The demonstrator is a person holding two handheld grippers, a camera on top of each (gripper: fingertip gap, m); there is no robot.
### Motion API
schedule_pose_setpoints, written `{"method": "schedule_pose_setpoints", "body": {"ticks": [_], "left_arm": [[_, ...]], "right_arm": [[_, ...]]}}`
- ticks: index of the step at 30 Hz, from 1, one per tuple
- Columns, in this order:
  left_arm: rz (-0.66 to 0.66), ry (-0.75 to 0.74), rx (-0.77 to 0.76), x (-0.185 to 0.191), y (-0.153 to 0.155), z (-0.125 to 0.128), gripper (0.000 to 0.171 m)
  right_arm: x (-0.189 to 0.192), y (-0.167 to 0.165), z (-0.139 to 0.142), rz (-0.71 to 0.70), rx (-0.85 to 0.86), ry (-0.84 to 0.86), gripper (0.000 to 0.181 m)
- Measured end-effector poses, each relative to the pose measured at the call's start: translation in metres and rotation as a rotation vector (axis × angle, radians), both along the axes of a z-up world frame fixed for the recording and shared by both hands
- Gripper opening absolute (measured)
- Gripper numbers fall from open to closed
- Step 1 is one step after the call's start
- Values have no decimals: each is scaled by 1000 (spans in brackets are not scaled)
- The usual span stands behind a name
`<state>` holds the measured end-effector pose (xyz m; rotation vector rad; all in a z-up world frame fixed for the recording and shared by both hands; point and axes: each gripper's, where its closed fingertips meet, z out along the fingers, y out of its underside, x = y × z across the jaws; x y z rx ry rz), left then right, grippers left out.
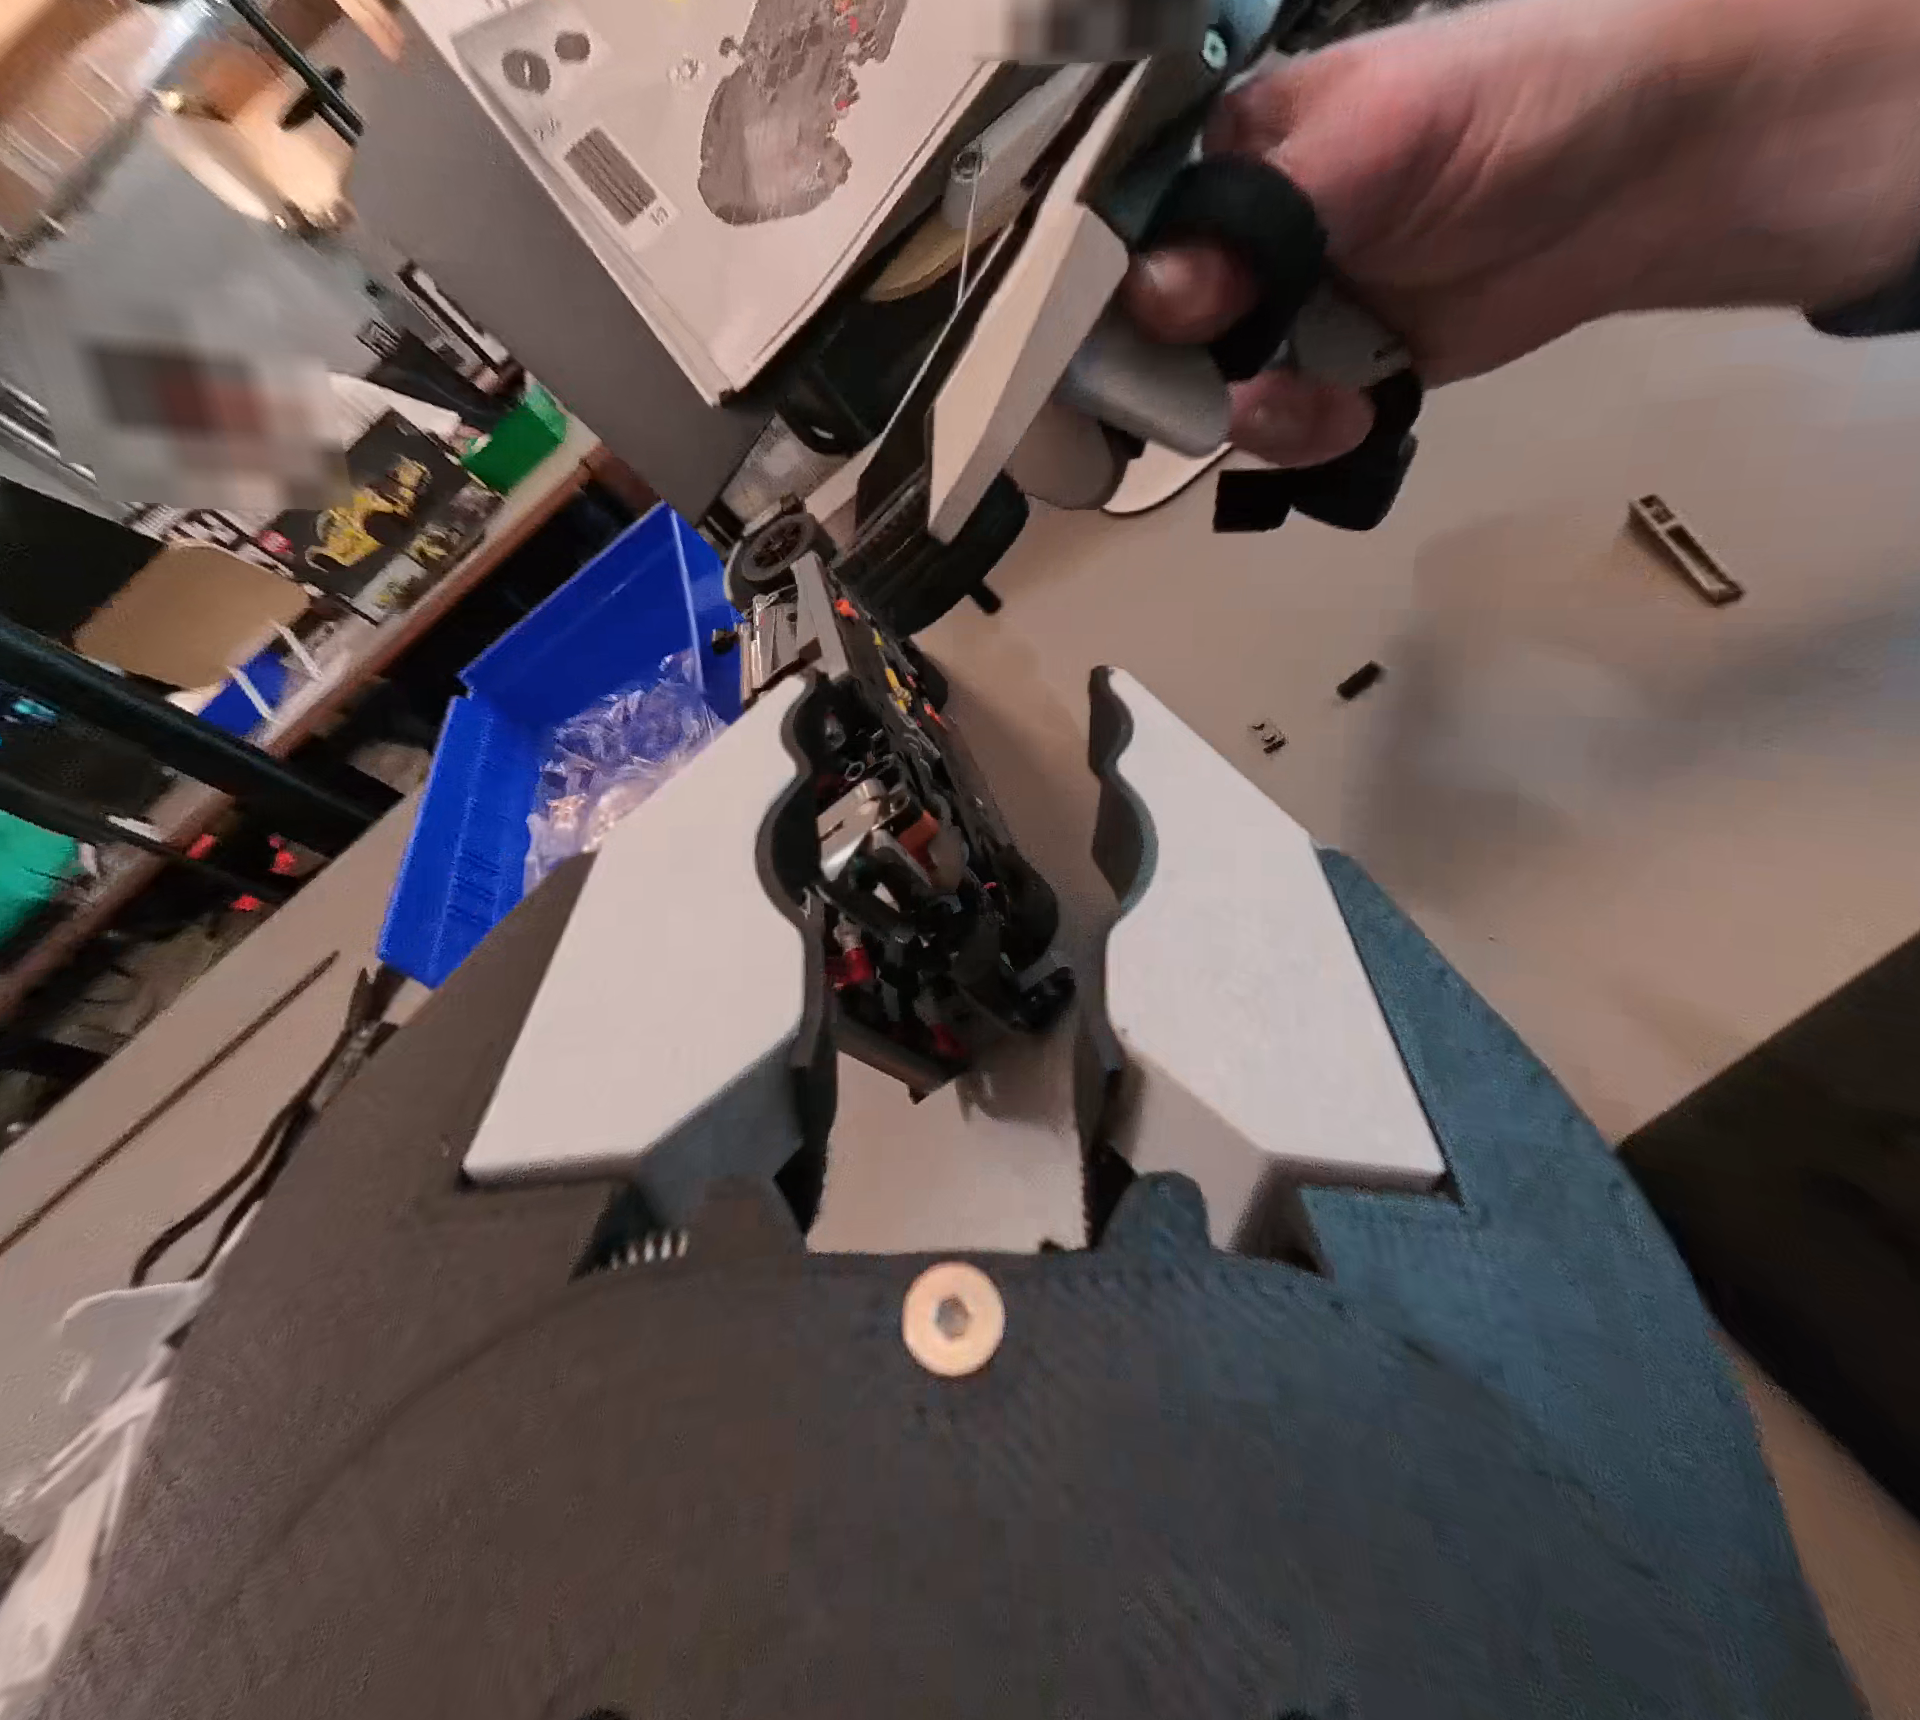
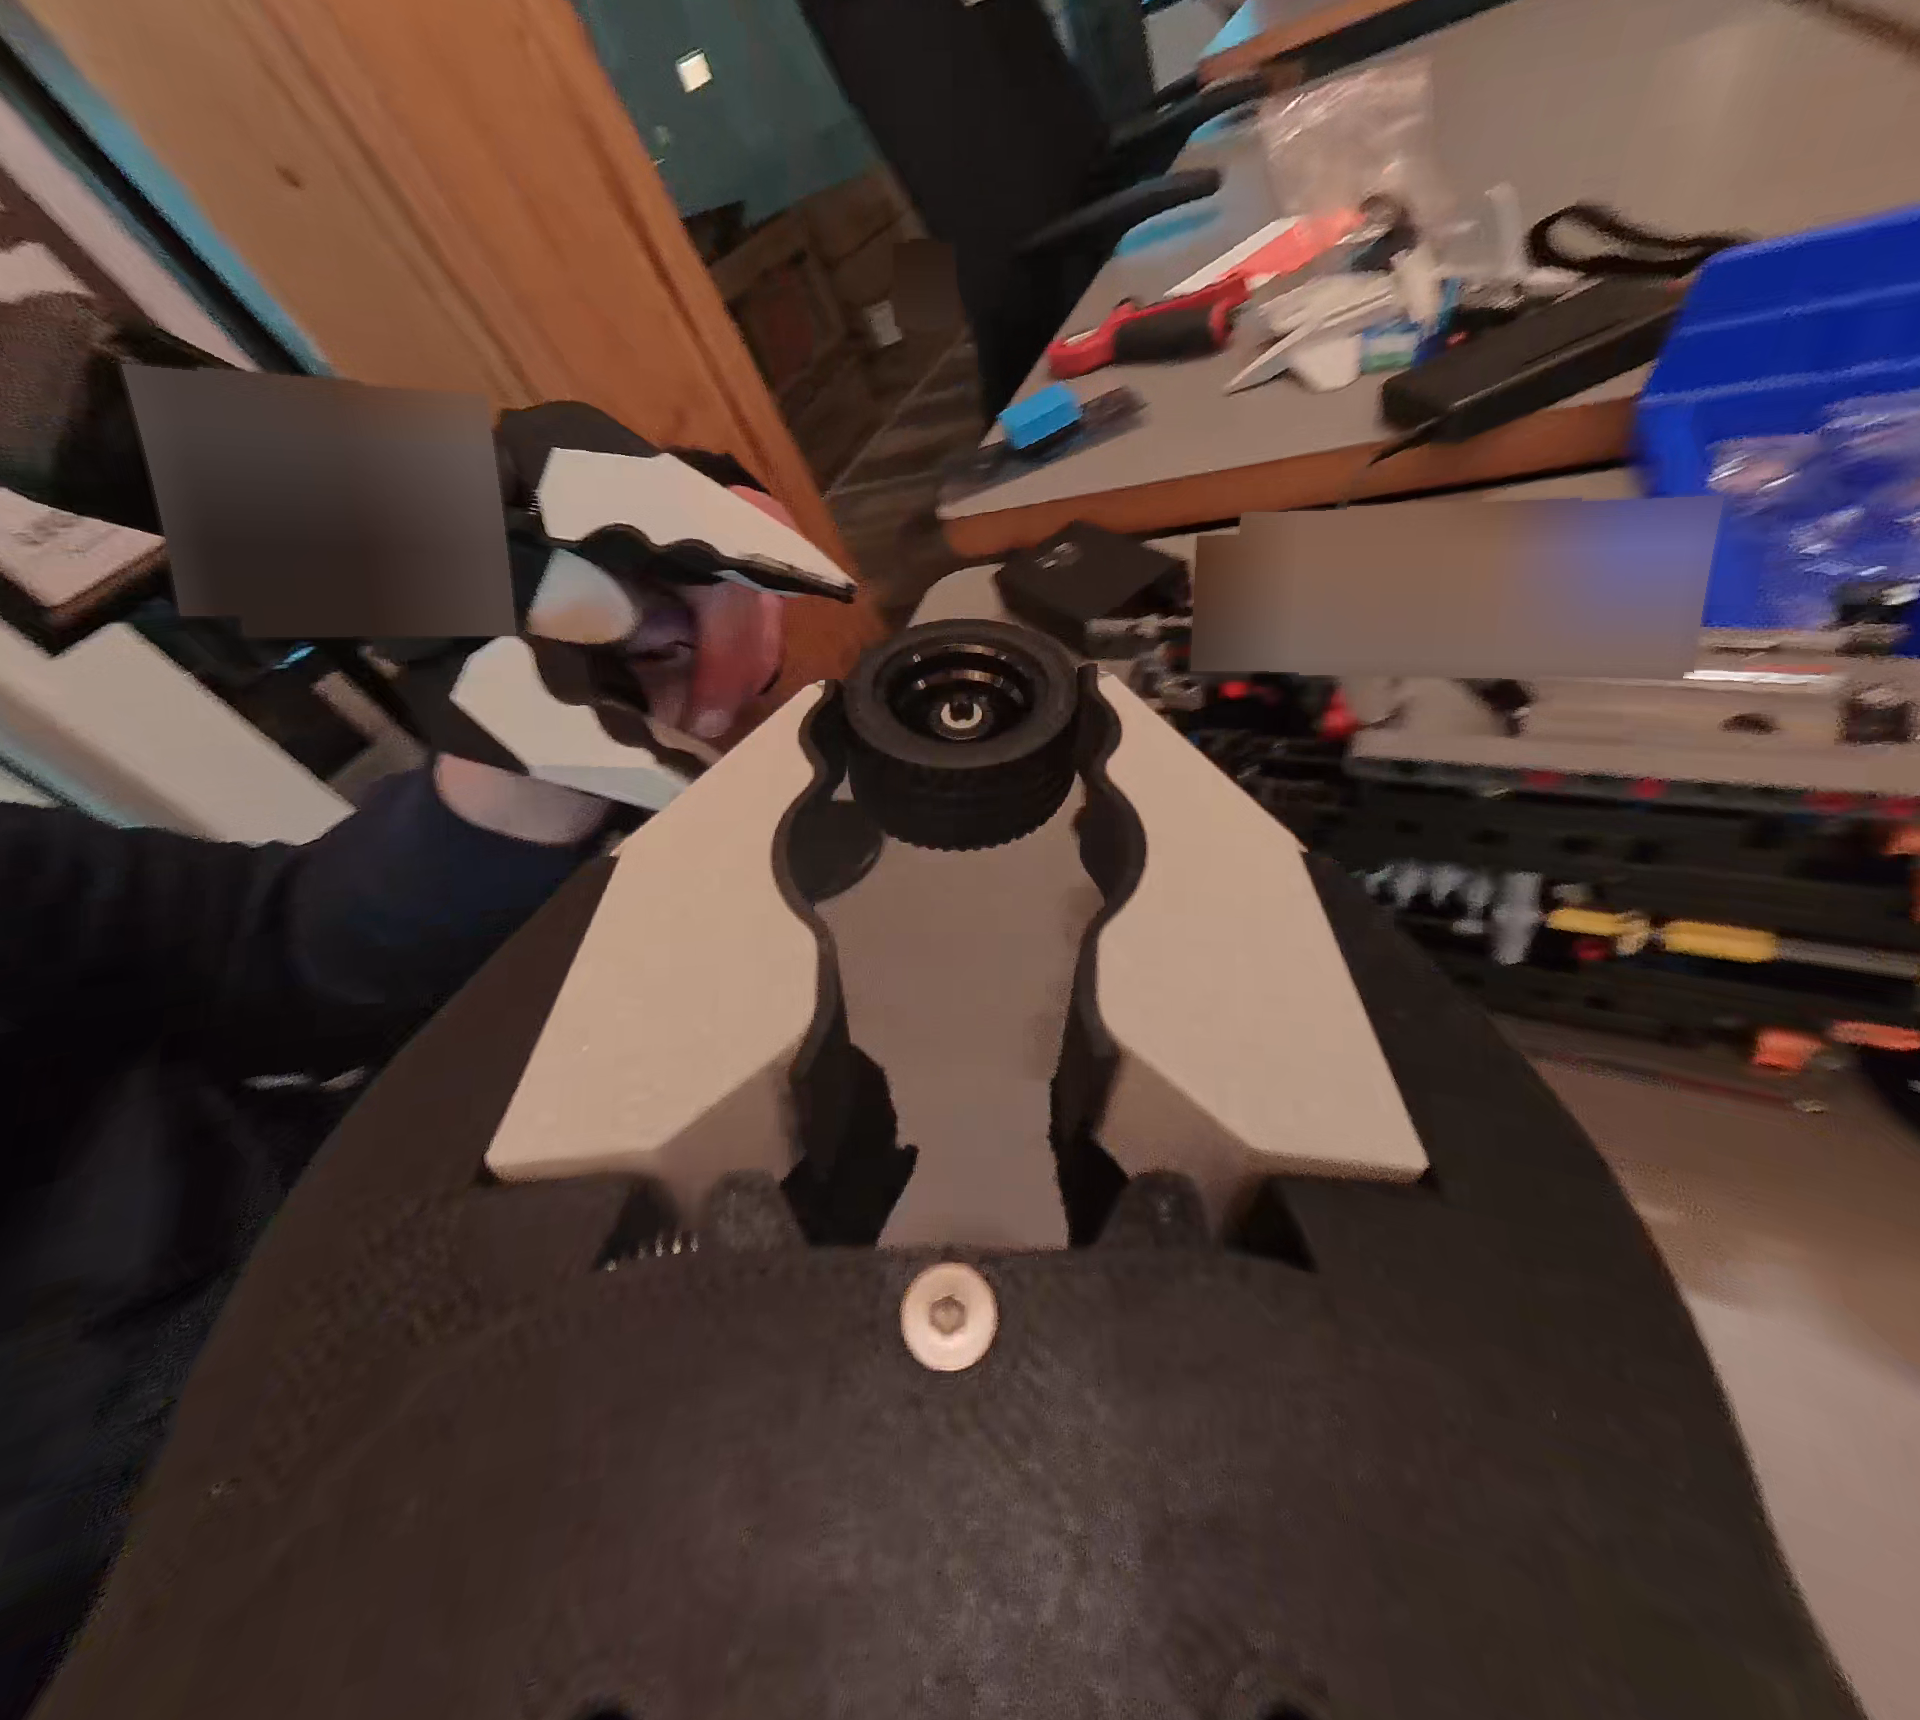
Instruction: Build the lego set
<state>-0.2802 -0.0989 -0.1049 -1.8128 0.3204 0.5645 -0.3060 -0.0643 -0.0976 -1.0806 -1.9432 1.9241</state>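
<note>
left gripper (image 1: 951,839) had its two white fingers set narrow around the dark lego car chassis (image 1: 914,849), gripping it; only the left finger's contact is clear. the chassis ran from centre toward 11 o'clock, a spoked wheel (image 1: 774,548) at its far end. right gripper (image 2: 961,735) was clamped on a black lego tyre (image 2: 956,735) at its fingertips, dead centre of the right wrist view. in the left wrist view that same gripper sat at 1 o'clock, a person's hand (image 1: 1475,216) on its handle. pale grey table (image 1: 1455,787) underneath, a few small dark loose pieces (image 1: 1361,678) at 2 o'clock. blue bin (image 1: 540,766) with clear plastic bags at 9 o'clock, open instruction booklet (image 1: 675,60) at 11 o'clock. room was a workshop: wooden panel (image 2: 364,112) at 10 o'clock in the right wrist view, cluttered desk (image 2: 1299,423) with a red tool (image 2: 1143,330) at 2 o'clock, black office chair (image 2: 966,143) at 12. heavy motion blur.
</note>
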Motion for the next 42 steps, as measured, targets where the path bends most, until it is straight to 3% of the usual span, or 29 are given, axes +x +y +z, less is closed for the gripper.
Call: {"method": "schedule_pose_setpoints", "body": {"ticks": [4,10,22,42], "left_arm": [[4,13,-31,-21,15,0,56],[29,45,-156,-48,33,-26,69],[48,121,-197,-62,43,-51,72],[72,144,-199,-66,43,-57,70]], "right_arm": [[-30,3,-9,-42,48,26,43],[-55,4,-24,-58,112,64,43],[-64,0,-41,-64,156,70,42],[-66,-1,-46,-66,192,117,42]]}}
